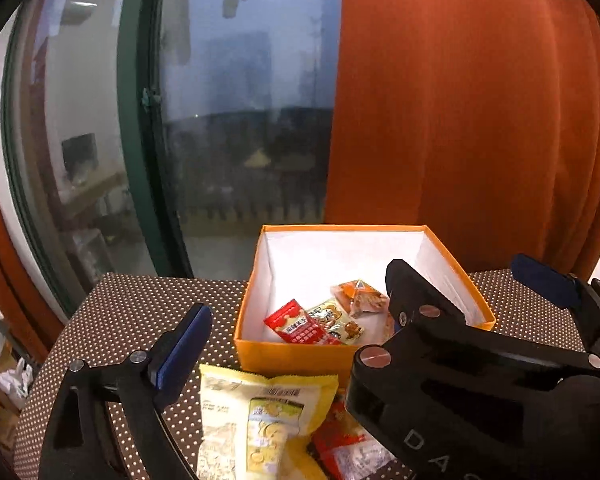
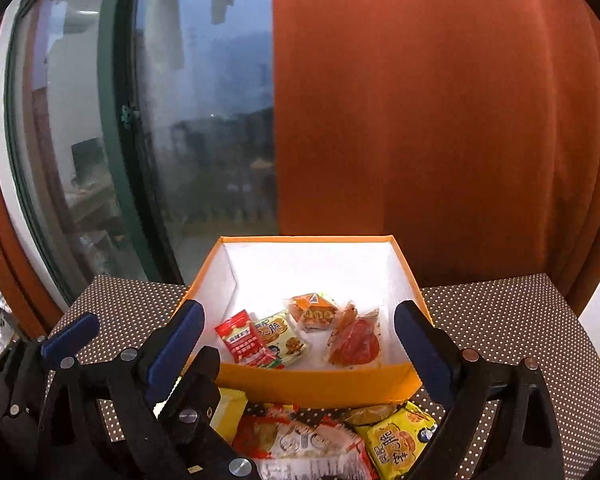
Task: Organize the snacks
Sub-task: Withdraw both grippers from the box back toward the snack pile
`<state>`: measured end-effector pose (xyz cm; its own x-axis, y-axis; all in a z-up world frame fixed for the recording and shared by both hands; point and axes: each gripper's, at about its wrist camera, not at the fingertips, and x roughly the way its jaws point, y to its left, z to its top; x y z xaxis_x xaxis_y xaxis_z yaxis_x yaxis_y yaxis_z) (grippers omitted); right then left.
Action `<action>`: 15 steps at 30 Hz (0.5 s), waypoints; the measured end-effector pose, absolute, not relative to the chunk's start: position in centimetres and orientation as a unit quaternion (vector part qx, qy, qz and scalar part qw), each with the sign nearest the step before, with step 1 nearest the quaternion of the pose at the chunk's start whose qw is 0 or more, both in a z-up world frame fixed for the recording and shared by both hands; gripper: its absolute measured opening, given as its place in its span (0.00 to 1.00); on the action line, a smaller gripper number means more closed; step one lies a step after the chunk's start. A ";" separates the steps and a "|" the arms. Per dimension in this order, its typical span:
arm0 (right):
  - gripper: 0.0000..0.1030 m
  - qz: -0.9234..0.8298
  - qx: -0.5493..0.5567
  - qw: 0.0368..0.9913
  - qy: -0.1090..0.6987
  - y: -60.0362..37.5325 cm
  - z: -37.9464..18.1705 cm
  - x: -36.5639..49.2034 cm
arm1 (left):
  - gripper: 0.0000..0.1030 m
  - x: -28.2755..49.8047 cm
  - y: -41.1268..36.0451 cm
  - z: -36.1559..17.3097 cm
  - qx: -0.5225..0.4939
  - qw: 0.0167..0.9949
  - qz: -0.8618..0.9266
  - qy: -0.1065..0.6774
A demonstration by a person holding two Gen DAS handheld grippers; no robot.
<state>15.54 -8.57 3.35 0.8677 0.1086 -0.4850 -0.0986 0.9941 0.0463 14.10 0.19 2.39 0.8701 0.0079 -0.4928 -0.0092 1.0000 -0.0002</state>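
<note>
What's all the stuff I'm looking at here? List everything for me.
box: one, orange outside, white inside, open, on the table
packets in box: about four; red, yellow, orange, clear with red filling
packets on table: several loose in front of the box; yellow, red-and-white
table: one, brown with white dots
curtain: orange, behind the box
window: green frame, left of the curtain
left gripper: black, blue pads, open, empty
right gripper: black, blue pads, open, empty
</note>
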 end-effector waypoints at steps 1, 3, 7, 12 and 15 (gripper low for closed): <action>0.95 0.055 0.009 0.967 0.249 -8.5 3.4 15.1 | 0.92 13.7 0.3 2.4 -0.003 0.967 0.003 0.253; 0.95 0.054 0.007 0.968 0.244 -8.3 3.5 14.1 | 0.92 12.7 0.4 2.4 -0.007 0.969 0.000 0.248; 0.97 0.059 -0.003 0.969 0.239 -8.2 3.1 12.6 | 0.94 10.9 0.5 1.9 -0.012 0.970 -0.009 0.241; 0.98 0.057 -0.004 0.968 0.245 -8.2 2.0 11.4 | 0.95 9.4 0.1 0.6 -0.015 0.971 -0.022 0.239; 0.98 0.058 -0.008 0.965 0.256 -8.2 1.2 10.8 | 0.95 9.1 -0.1 -0.2 -0.007 0.970 -0.024 0.243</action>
<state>10.84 -8.17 1.16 0.8621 0.1070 -0.4953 -0.1157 0.9932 0.0132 9.06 -0.08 -0.21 0.8811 -0.0493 -0.4703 0.0424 0.9988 -0.0254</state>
